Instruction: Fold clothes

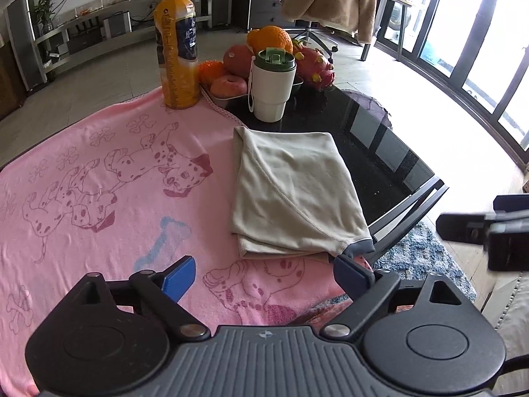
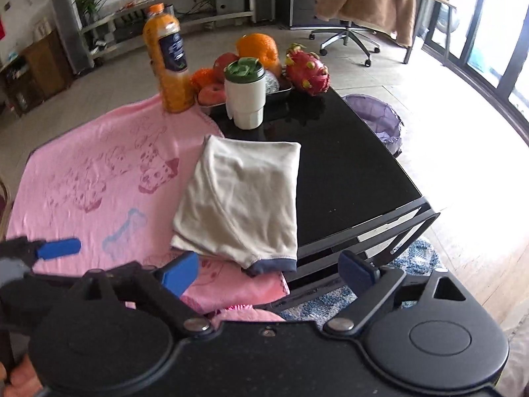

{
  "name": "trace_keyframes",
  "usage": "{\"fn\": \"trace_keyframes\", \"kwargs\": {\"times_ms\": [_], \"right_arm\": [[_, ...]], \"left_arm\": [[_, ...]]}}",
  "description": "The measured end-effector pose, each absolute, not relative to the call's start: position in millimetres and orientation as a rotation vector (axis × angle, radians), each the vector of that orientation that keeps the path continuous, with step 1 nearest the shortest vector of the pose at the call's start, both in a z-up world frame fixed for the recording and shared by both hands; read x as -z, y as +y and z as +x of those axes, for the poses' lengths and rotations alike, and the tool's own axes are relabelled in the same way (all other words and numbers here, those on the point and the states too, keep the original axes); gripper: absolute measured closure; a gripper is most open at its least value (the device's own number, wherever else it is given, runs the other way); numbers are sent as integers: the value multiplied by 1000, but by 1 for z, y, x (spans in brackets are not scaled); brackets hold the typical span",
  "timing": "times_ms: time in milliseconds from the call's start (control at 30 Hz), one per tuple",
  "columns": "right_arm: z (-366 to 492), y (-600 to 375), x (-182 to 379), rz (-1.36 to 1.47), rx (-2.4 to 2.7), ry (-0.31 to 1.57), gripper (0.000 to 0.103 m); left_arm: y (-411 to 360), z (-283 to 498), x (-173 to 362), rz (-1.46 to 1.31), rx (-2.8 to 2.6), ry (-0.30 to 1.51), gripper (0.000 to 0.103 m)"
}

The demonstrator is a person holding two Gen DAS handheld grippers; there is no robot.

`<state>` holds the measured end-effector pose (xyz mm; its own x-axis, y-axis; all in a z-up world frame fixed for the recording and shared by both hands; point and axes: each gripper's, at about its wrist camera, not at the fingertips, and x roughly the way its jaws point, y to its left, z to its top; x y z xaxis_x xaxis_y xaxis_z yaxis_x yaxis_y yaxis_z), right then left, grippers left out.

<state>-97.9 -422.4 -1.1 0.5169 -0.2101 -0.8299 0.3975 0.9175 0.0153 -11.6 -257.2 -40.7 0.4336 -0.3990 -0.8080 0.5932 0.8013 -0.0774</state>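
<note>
The left gripper (image 1: 261, 276) was held with its jaws spread wide and nothing between them, above the near part of a pink blanket (image 1: 99, 178) printed with spotted dogs. Just ahead of the jaws, and slightly toward the right-hand one, a folded cream garment (image 1: 291, 195) was laid flat, its dark blue trimmed corner nearest that jaw but apart from it. The garment was seen partly on the blanket and partly on the bare black glass surface (image 1: 373, 152). The right gripper (image 2: 269, 273) was likewise seen with its jaws spread and empty, the same cream garment (image 2: 244, 198) lying directly ahead of the gap between them, its blue hem closest. To the left of the right gripper's jaws, a blue pad of the left gripper was visible over the pink blanket (image 2: 99, 172). Well beyond the garment, from the right wrist view, a white tumbler with a green lid (image 2: 245, 94) was stood upright on the black glass surface (image 2: 347, 165), with an orange juice bottle (image 2: 167, 59) further left on the blanket's far corner. Behind the tumbler a tray of fruit (image 2: 264, 63) was set, with a dragon fruit (image 2: 307, 72) beside it on the right.
</note>
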Motion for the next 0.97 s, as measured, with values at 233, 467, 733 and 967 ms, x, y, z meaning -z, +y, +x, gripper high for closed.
{"fn": "trace_keyframes", "kwargs": {"times_ms": [233,467,733,967], "right_arm": [[-102,-414,8,183,356,993,9],[-107,-415,9,191,355,995,9],[-114,-418,11,206,359,995,9],[-116,-419,14,223,356,992,8]], "left_arm": [[-260,-19,42,232,628,966,11],[-261,-24,42,227,624,968,11],[-265,-28,43,237,621,963,11],[-264,-28,44,225,624,929,11]]}}
